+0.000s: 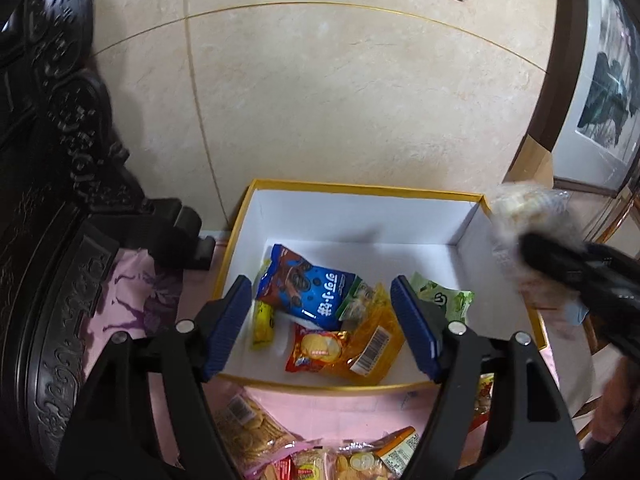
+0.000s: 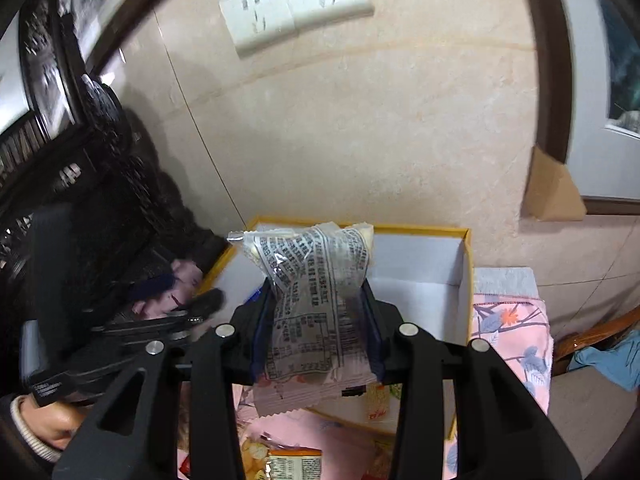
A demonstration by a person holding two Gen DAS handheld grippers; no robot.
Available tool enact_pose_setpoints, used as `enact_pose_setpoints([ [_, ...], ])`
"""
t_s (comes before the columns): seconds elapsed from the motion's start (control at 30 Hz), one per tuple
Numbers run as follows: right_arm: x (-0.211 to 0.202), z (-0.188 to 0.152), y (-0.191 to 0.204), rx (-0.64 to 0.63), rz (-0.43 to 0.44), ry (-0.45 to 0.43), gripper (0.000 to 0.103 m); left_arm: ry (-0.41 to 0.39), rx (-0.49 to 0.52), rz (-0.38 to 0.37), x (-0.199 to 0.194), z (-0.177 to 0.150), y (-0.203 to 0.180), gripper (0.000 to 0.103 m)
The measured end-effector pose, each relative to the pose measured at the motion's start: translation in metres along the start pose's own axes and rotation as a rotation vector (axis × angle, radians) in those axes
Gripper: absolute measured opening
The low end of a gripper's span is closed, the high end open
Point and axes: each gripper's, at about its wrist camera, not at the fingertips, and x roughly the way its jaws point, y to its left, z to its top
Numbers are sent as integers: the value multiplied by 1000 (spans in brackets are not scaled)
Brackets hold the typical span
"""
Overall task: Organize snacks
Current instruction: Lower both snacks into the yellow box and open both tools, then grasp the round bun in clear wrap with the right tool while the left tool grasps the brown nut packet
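Observation:
A yellow-rimmed white box [image 1: 360, 216] holds several snack packs: a blue cookie bag [image 1: 304, 284], a red-orange biscuit pack [image 1: 320, 350], a green pack [image 1: 444, 296]. My left gripper [image 1: 320, 320] is open and empty, hovering over the box's near side. My right gripper [image 2: 316, 320] is shut on a clear printed snack packet [image 2: 312, 280], held above the box [image 2: 464, 280]. In the left wrist view the right gripper [image 1: 580, 272] and its blurred packet [image 1: 524, 208] are at the box's right edge.
More snack packs [image 1: 256, 428] lie on the pink cloth [image 1: 320, 408] in front of the box. Dark carved wooden furniture [image 1: 48, 200] stands at the left. A tiled wall [image 1: 340, 100] rises behind the box. A cardboard piece [image 2: 552, 192] leans at the right.

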Motion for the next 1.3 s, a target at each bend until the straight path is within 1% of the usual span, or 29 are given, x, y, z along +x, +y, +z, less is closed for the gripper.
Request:
enact_pose_setpoints([
  [0.03,11,1,0,2,-29,43,44,-4,-15,3,-4,-2,4,76],
  [0.07,15,1,-1,7,-37,64,44,-8,-24,3,-7,-3,7,76],
  [0.17,9,-8,-2,14,-7,70,45,-17,-39,1,-17,-12,20,76],
  [0.2,7,-13,-3,10,-11,72,55,-16,-40,4,-19,-15,23,76],
  [0.23,4,-19,-3,9,-14,78,62,-12,-41,7,-20,-19,26,76],
  [0.33,4,-35,-9,20,-23,104,62,16,-65,16,-19,-33,36,76],
  [0.4,2,-40,-12,44,-18,111,62,27,-77,16,-20,-39,39,76],
  [0.53,-12,-61,-15,23,-10,131,62,16,-61,19,-24,-58,41,76],
  [0.63,-21,-91,-21,18,4,187,62,23,-49,-5,-27,-72,38,76],
  [0.8,-30,-155,-33,2,1,316,62,48,-29,-24,-35,-95,32,76],
  [0.87,-32,-178,-31,-42,7,356,62,64,-25,-37,-39,-104,30,76],
  [0.93,-32,-192,-27,-104,4,376,62,73,-8,-46,-44,-111,27,76],
  [0.97,-34,-200,-23,-154,1,380,62,75,2,-45,-46,-114,25,76],
  [1.07,-34,-209,-16,-237,2,387,62,79,15,-48,-51,-122,22,76],
  [1.23,-28,-221,-10,-354,12,408,62,104,6,-46,-53,-129,19,76],
  [1.3,-24,-223,-9,-379,20,422,63,103,15,-46,-55,-130,18,76],
])
